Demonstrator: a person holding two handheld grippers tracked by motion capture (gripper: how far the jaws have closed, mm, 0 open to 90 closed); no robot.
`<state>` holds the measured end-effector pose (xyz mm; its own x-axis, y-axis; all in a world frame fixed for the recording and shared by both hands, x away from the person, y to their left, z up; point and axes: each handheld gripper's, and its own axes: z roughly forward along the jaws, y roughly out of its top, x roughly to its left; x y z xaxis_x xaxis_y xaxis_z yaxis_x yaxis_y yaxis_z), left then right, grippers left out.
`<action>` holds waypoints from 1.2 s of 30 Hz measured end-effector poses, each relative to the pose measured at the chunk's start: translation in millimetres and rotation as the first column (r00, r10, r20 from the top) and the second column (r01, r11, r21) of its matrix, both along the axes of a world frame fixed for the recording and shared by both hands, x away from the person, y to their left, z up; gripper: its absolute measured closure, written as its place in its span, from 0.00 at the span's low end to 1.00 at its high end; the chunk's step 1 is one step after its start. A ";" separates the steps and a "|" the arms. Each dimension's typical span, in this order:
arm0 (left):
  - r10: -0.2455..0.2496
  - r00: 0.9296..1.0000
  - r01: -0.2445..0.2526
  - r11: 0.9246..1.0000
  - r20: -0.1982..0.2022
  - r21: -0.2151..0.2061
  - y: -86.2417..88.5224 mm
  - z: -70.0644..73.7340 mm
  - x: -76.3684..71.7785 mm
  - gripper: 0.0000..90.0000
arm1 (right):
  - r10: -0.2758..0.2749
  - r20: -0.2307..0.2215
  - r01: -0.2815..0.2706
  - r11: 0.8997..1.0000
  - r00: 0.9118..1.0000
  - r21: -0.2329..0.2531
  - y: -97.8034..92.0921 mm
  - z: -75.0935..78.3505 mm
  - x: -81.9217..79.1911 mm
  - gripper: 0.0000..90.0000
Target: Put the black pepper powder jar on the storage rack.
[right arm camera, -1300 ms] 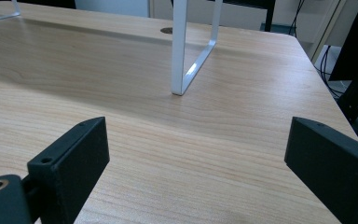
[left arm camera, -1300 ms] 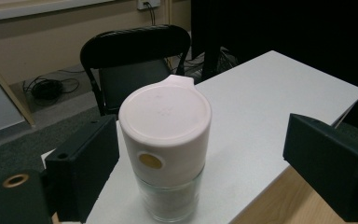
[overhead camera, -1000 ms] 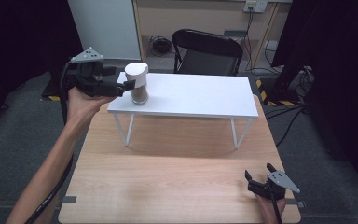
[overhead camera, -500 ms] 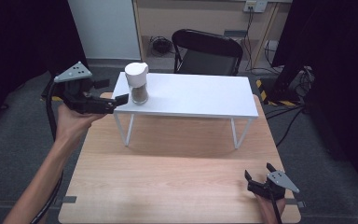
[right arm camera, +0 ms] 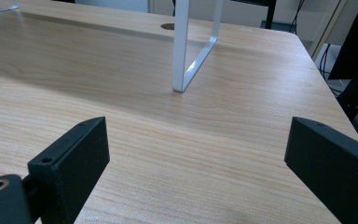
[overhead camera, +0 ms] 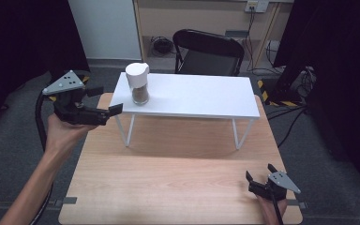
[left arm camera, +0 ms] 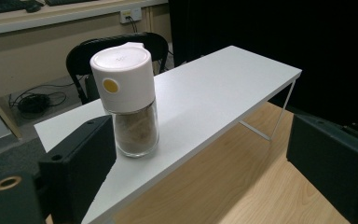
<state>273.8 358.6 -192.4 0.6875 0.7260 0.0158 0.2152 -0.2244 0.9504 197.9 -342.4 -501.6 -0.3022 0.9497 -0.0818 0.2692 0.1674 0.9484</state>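
From above, my left gripper (overhead camera: 104,100) has drawn back off the white shelf (overhead camera: 201,96), jaws spread and empty, leaving the spice jar (overhead camera: 138,84) standing upright near the shelf's left end; a second ago those jaws were right at the jar. I judge the placing done and the retreat under way. My right gripper (overhead camera: 259,177) rests low at the wooden table's (overhead camera: 168,173) near right corner, jaws apart, holding nothing.

Along my left jaws, the jar (left arm camera: 127,105) stands clear of them, white cap on, its glass body roughly filled with brownish grains.

Along my right jaws, bare wood (right arm camera: 168,116) and one white shelf leg (right arm camera: 186,60) lie ahead.
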 end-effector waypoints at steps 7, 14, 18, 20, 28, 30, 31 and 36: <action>0.006 1.000 -0.006 1.000 0.000 -0.004 3.4 0.2 -2.7 0.09 | 0.000 -0.001 0.000 1.000 1.000 0.001 0.0 0.1 0.0 0.07; -0.001 1.000 0.001 1.000 -0.002 -0.001 1.4 -0.1 -2.1 0.09 | -0.001 -0.003 0.001 1.000 1.000 0.001 0.2 0.3 0.1 0.07; -0.001 1.000 0.001 1.000 -0.001 0.005 0.3 -0.1 -2.4 0.09 | 0.001 -0.003 -0.001 1.000 1.000 0.000 0.3 0.4 0.4 0.07; -0.002 1.000 0.002 1.000 -0.001 0.003 0.6 -0.1 -2.2 0.09 | 0.001 -0.004 -0.001 1.000 1.000 -0.001 0.3 0.5 0.5 0.07; 0.004 1.000 -0.004 1.000 -0.003 -0.001 1.2 -1.4 -1.9 0.09 | 0.004 0.000 -0.004 1.000 1.000 0.002 -0.6 0.0 0.2 0.07; 0.005 1.000 -0.005 1.000 -0.004 -0.003 1.4 -2.1 -1.8 0.09 | 0.004 0.000 -0.004 1.000 1.000 0.002 -0.5 0.0 0.2 0.07; 0.004 1.000 -0.004 1.000 -0.003 -0.004 1.5 -2.6 -1.8 0.09 | 0.004 -0.001 -0.004 1.000 1.000 0.002 -0.5 0.1 0.2 0.07; 0.003 1.000 -0.003 1.000 0.000 -0.006 0.9 -2.5 -1.4 0.09 | 0.003 0.000 -0.003 1.000 1.000 0.004 -0.5 -0.1 0.2 0.07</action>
